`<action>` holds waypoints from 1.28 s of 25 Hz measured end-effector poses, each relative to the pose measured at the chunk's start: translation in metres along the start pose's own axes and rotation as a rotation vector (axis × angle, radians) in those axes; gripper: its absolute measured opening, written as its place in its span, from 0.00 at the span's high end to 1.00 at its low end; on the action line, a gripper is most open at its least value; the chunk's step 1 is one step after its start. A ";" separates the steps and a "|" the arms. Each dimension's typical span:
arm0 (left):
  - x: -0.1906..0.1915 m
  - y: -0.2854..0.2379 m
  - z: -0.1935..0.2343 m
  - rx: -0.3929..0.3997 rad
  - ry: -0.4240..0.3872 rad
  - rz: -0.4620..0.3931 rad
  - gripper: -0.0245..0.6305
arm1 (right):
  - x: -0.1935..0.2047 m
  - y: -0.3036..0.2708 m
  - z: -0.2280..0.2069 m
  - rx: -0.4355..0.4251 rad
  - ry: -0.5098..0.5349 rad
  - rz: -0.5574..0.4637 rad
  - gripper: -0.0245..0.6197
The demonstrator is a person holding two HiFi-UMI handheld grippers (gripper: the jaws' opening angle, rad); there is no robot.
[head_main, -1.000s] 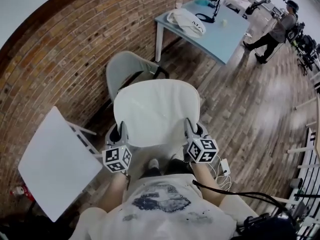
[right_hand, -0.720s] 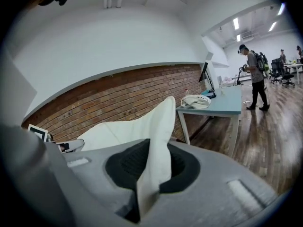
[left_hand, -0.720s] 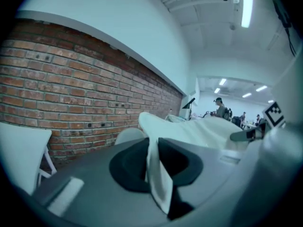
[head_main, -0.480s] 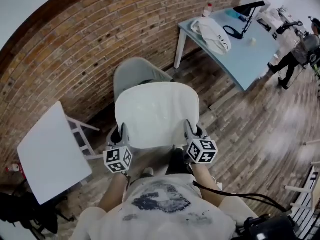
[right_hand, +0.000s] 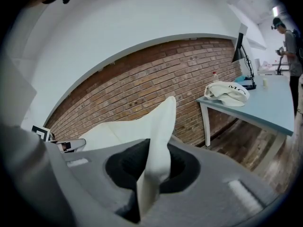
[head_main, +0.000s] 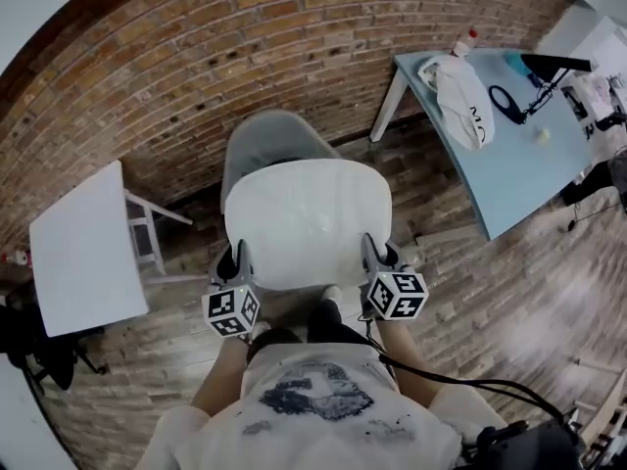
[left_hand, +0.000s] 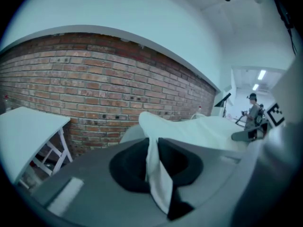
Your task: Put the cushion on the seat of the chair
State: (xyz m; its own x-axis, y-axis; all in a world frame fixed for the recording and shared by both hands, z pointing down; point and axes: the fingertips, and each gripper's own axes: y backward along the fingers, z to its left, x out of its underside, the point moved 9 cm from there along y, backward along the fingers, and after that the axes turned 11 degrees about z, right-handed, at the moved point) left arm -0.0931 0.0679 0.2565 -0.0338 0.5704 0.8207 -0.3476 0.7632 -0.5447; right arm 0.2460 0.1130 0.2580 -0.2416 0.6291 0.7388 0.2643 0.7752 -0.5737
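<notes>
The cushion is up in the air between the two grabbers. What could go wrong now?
The left gripper and right gripper each pinch only a thin edge of the cushion, so one side might slip out and drop. The cushion also hides most of the grey chair from the head view, so it might land crooked or slide off the seat.

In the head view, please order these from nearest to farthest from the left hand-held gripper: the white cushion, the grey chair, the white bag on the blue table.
1. The white cushion: its edge is pinched in the left hand-held gripper.
2. The grey chair: just ahead, beyond the cushion.
3. The white bag: far right, on the blue table.
</notes>
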 end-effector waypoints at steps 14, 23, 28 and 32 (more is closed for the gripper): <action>0.046 -0.059 0.014 -0.137 0.081 0.077 0.89 | 0.008 -0.100 -0.039 -0.105 0.074 0.161 0.89; 0.106 -0.120 0.048 -0.174 0.125 0.106 0.89 | 0.051 -0.182 -0.057 -0.115 0.102 0.209 0.89; 0.144 -0.149 0.065 -0.184 0.137 0.126 0.89 | 0.079 -0.218 -0.067 -0.113 0.120 0.236 0.89; 0.178 -0.167 0.076 -0.190 0.147 0.148 0.89 | 0.106 -0.241 -0.074 -0.108 0.125 0.262 0.89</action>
State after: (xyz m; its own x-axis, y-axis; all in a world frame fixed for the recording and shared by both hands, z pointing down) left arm -0.1126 0.0183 0.5067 0.0700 0.7073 0.7034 -0.1667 0.7035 -0.6909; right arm 0.2259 -0.0114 0.5004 -0.0369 0.7899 0.6121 0.4016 0.5726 -0.7147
